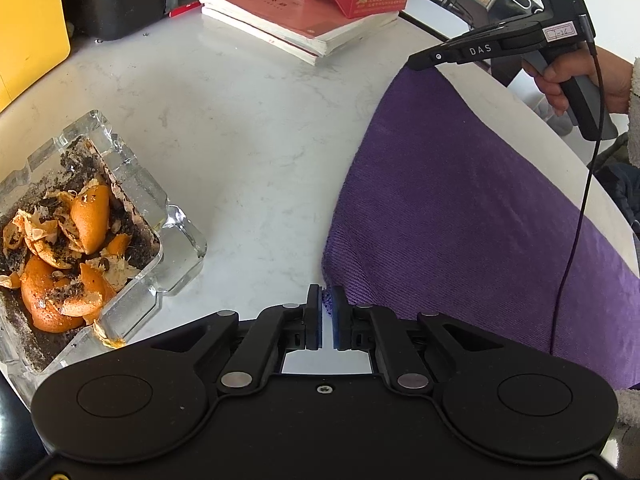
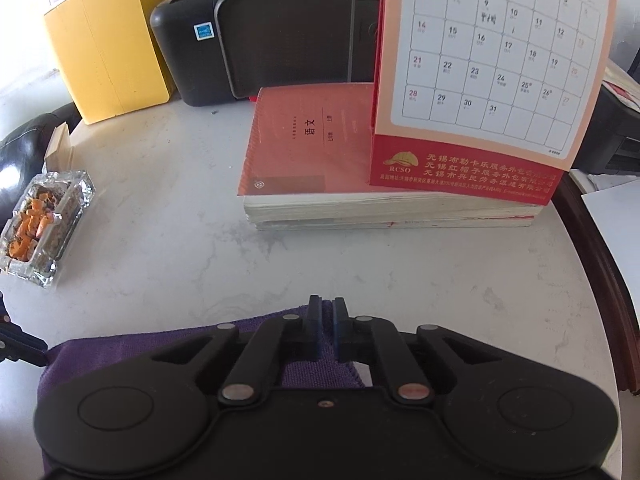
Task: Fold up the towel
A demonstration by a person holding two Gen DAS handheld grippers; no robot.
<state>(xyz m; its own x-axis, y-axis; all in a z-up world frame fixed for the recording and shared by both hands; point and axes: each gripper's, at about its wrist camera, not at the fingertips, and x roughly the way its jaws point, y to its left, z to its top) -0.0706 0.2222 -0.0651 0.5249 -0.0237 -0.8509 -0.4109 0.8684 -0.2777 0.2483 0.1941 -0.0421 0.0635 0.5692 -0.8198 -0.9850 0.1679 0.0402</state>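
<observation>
Both grippers (image 1: 327, 300) (image 2: 327, 312) pinch the ribbed purple towel's (image 1: 460, 208) corners.

The right hand-held gripper (image 2: 327, 322) sits low over the near part of the white marbled counter (image 2: 168, 248), its jaws nearly closed on the far edge of the purple towel (image 2: 316, 372), which lies flat beneath it. A stack of red-covered books (image 2: 312, 152) lies toward the far right of the counter and carries a red desk calendar (image 2: 492, 72). A glass ashtray (image 2: 44, 224) holding orange peel sits at the left edge. A black printer (image 2: 264, 36) and a yellow box (image 2: 104, 44) stand along the far edge.
</observation>
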